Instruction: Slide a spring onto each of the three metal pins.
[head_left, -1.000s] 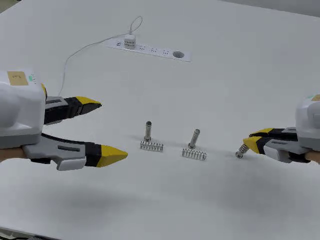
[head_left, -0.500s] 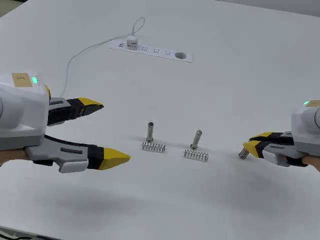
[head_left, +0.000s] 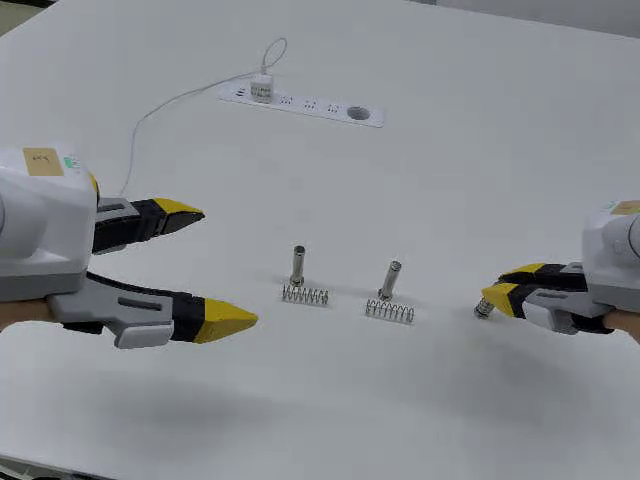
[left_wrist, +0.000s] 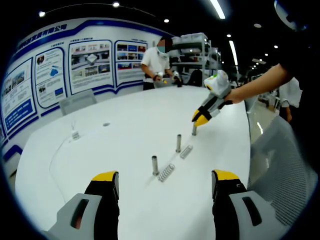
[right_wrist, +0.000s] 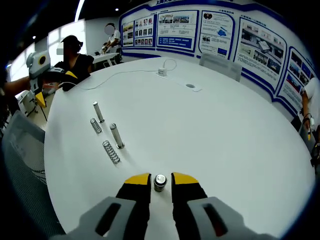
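Hovering nearest the person, the left claw (head_left: 228, 265) stays spread wide with nothing between its yellow tips. It sits well off to its own side of the middle pin (head_left: 391, 279), as it did half a second ago. On the white table (head_left: 450, 170), the middle spring (head_left: 389, 311) lies flat just in front of the middle pin's foot. The left spring (head_left: 305, 295) lies the same way farther toward the left claw, at the foot of the upright left pin (head_left: 297, 265). Neither spring nor either of these pins has moved.

On the other side of the middle pin stands the third pin (head_left: 483, 308), its shaft wrapped in coils. The right claw (head_left: 495, 282) is drawn narrow, and in the right gripper view its tips sit close on either side of this pin. I cannot tell whether they actually pinch it. A second ago the third pin leaned toward the claw with more of its length showing; now it shows as a shorter stub.

Well beyond the middle pin lies the power strip (head_left: 300, 102), with a white plug (head_left: 261, 88) and a cable (head_left: 160, 103). The small shift of the whole picture is the camera's.
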